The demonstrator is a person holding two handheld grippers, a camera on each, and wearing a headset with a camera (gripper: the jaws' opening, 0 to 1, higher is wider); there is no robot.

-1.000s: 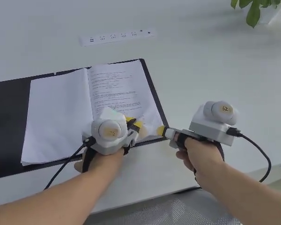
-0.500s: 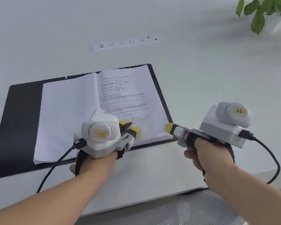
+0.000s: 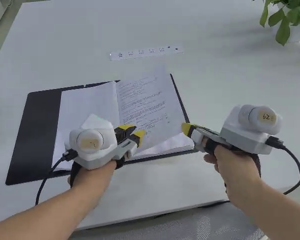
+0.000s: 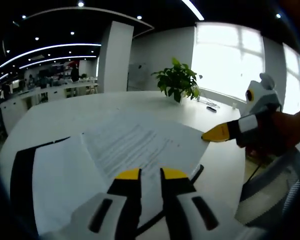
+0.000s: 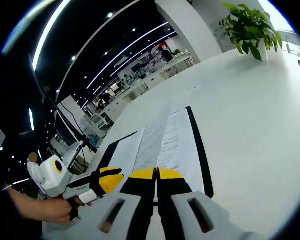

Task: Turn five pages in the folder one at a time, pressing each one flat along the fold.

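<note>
Nearest the viewer, the left gripper (image 3: 131, 133) sits over the lower edge of the open pages, close to the fold. Its yellow-tipped jaws stand a narrow gap apart and hold nothing; whether the tips touch the paper cannot be told.

Beside it, the right gripper (image 3: 187, 129) has its jaws brought together. In the right gripper view a thin sheet edge rises from between them, so it appears to pinch the lower outer corner of the printed page (image 3: 145, 102). That page is lifted off the right-hand stack (image 3: 177, 144) and bowed, its top edge standing past the far rim of the folder (image 3: 37, 132).

The folder lies open and flat on the white table (image 3: 225, 70). Its black cover shows at the left, with blank sheets (image 3: 85, 117) lying on its left half.

Handling: a single sheet is light, limp and easily creased, and it could tear at the binding. It is probably best taken by its free outer corner, carried over in an arc, then pressed lightly along the fold. The smooth paper may slip from the jaws, or a second sheet may follow the first.

Farther back lie a power strip (image 3: 146, 51) and, at the far corner, a potted plant (image 3: 284, 25).
</note>
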